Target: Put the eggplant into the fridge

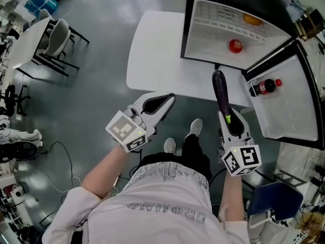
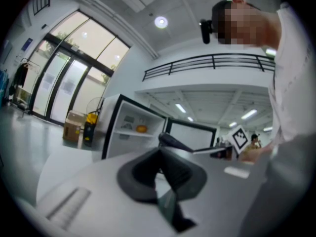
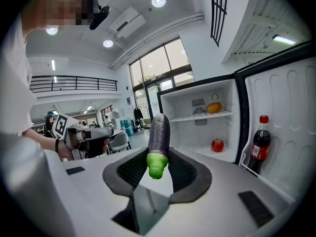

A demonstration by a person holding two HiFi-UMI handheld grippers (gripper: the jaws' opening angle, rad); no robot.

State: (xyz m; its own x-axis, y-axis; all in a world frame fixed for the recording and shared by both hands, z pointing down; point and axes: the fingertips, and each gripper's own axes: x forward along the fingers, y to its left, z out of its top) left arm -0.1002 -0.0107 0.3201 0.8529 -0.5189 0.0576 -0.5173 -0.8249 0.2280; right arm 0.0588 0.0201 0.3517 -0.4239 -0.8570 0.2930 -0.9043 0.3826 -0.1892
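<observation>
Presently, R gripper: jaws clamped on eggplant, green stem end.
Eggplant: held aloft, just outside open fridge.
L gripper: jaws together, empty.

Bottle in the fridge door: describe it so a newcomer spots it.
The white fridge stands open, its door swung out to the right. In the door's rack stands a dark bottle with a red cap. The red fruit and orange fruit inside are round, not tall.
</observation>
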